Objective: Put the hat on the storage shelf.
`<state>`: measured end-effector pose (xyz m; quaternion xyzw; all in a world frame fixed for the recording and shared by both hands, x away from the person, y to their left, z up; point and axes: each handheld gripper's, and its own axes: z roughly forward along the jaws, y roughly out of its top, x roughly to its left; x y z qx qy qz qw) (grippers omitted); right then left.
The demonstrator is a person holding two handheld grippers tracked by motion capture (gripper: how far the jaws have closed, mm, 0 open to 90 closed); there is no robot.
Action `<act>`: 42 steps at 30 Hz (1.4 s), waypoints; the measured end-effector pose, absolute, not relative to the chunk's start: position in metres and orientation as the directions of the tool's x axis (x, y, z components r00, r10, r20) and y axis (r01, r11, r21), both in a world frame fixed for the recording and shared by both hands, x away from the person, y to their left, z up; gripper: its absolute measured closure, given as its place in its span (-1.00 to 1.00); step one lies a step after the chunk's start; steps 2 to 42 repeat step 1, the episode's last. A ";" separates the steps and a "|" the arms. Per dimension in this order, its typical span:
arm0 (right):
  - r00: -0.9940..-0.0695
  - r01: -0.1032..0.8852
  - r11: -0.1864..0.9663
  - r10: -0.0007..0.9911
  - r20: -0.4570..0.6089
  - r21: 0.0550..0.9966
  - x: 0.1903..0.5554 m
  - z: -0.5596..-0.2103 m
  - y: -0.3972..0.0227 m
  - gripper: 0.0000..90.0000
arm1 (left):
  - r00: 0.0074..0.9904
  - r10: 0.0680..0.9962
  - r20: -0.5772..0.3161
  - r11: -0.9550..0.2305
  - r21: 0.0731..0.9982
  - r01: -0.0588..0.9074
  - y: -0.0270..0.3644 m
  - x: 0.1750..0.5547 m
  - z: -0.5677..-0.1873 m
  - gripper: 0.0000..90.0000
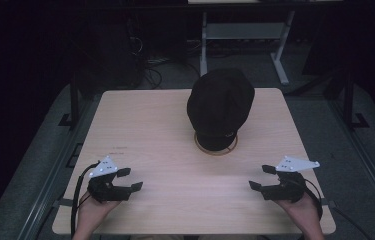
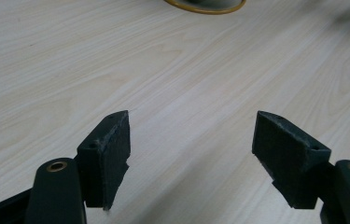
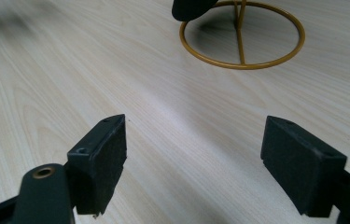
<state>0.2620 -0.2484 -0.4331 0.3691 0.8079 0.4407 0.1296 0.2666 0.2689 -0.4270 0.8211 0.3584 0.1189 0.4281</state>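
While both hands rest low at the near edge of a pale wooden table (image 1: pixel 150 120), the scene reads from left to right as follows. At the near left corner, seen from the high view, the person's left hand (image 1: pixel 91 209) holds the left gripper (image 1: pixel 130 179), a black tool with a grey three-cornered plate on top and a dark cable looping down beside the wrist. Its two jaws stand spread wide apart, released, with bare wood between them and nothing held; the left gripper view shows the same gap, both dark pads (image 2: pixel 112 154) hovering over the table surface. Near the middle of the table, toward the far side, a black cap (image 1: pixel 220 105) sits on a thin gold wire stand (image 1: pixel 215 148), whose round base ring lies flat on the wood. The right gripper view shows that ring with an upright gold rod rising from it, and the cap's dark edge just above. At the near right corner, the right hand (image 1: pixel 302 210) holds the right gripper (image 1: pixel 262 177), also carrying a grey plate. Its jaws likewise stand wide open and empty, pointing inward toward the table's centre. Both grippers lie well apart from the cap and from each other. Beyond the table, the floor is dark, with tangled cables and the legs of a white desk (image 1: pixel 280 60).
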 end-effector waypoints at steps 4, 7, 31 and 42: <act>-0.694 0.481 0.336 0.711 0.117 0.810 0.262 -0.433 -0.249 -0.51 | 0.715 0.690 -0.111 -0.378 0.787 0.487 0.270 0.268 -0.428 -0.39; -0.694 0.481 0.336 0.711 0.117 0.810 0.262 -0.433 -0.249 -0.51 | 0.715 0.690 -0.111 -0.378 0.787 0.487 0.270 0.268 -0.428 -0.39; -0.694 0.481 0.336 0.711 0.117 0.810 0.262 -0.433 -0.249 -0.51 | 0.715 0.690 -0.111 -0.378 0.787 0.487 0.270 0.268 -0.428 -0.39; -0.694 0.481 0.336 0.711 0.117 0.810 0.262 -0.433 -0.249 -0.51 | 0.715 0.690 -0.111 -0.378 0.787 0.487 0.270 0.268 -0.428 -0.39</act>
